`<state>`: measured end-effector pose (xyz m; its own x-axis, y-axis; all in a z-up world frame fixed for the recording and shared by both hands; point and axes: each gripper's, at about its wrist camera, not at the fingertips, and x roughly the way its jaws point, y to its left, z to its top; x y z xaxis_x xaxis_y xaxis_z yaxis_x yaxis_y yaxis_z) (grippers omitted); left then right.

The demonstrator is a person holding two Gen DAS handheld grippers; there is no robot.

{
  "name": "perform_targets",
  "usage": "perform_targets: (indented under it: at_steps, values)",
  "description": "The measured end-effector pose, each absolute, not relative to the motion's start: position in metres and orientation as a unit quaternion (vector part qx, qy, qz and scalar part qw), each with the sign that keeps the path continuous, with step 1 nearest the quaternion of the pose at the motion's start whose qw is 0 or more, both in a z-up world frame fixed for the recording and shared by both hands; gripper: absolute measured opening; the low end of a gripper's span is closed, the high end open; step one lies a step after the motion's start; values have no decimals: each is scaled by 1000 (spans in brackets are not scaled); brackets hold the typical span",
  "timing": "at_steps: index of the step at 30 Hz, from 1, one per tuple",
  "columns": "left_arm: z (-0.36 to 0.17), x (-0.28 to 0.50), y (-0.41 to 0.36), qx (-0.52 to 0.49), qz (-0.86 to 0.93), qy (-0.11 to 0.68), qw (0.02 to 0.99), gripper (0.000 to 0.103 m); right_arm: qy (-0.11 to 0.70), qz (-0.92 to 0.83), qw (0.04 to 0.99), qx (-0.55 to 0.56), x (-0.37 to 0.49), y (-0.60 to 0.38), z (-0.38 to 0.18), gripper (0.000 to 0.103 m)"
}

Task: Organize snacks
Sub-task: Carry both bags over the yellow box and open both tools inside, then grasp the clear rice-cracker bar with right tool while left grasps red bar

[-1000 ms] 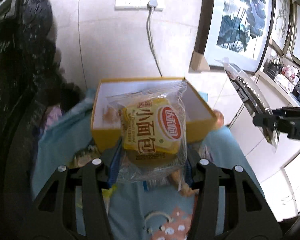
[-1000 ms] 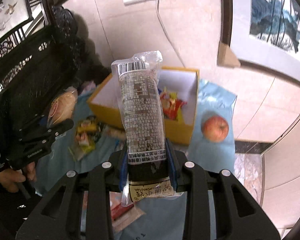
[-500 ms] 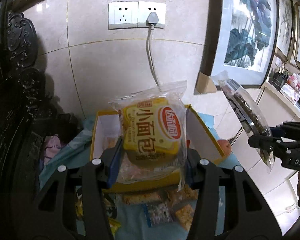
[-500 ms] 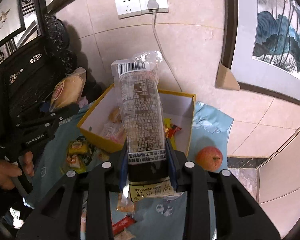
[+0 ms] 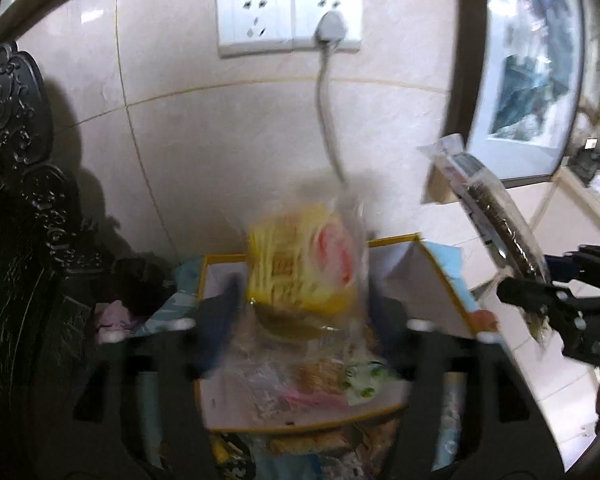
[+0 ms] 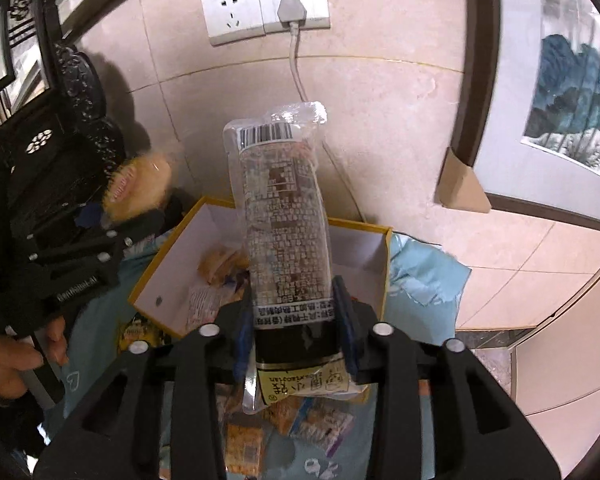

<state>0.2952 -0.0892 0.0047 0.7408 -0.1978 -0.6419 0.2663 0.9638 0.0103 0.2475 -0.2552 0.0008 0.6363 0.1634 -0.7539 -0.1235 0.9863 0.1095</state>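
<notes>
A pale blue cloth [image 6: 428, 276] covers the surface below a beige tiled wall, where a white double socket [image 6: 266, 6] carries a grey plug [image 6: 292, 12] and cord. A framed painting [image 6: 572, 92] hangs at right; dark carved furniture [image 5: 24, 208] stands at left. On the cloth sits a yellow box [image 6: 384, 276] with a white interior, a few small packets already inside and more scattered on the cloth in front of it.

The bread pack [image 5: 300, 264], yellow with a red oval label in clear wrap, appears blurred above the box, between the fingers of the left gripper [image 5: 300, 320]. Its jaws have just been opening and now stand wide, blue pads clear of the wrap on both sides.

The right gripper [image 6: 296, 320] holds a long clear-wrapped dark bar [image 6: 284, 232], barcode at its far end, standing upright over the box's near edge. Its jaws have just been opening too; whether the pads still press the bar cannot be told.

A hand [image 6: 16, 356] grips the left gripper's handle.
</notes>
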Motion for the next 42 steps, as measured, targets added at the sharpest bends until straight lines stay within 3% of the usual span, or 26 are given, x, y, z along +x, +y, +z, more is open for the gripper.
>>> perform_targets:
  at_steps: [1,5,16,24,30,33,42]
  values:
    - [-4,304,-90,58,-97,347,931,101,436,68,897,23,256,-256,-7,63]
    - [-34,309,-76,49,-78,404,910,101,472,43,880,16,252,-264,-36,63]
    - [-90,213,10,-26,-38,449,893,101,542,69,835,62,154,-257,-102,65]
    - [-145,154,51,-28,1,498,867,101,588,97,801,53,77,-214,-150,65]
    - [-161,106,16,21,-80,497,864,101,621,91,778,34,38,-209,-176,65]
    - [-170,88,-6,52,-105,503,856,101,643,91,759,55,27,-210,-195,58]
    - [-180,66,-27,66,-132,516,844,101,635,99,765,40,17,-185,-211,57]
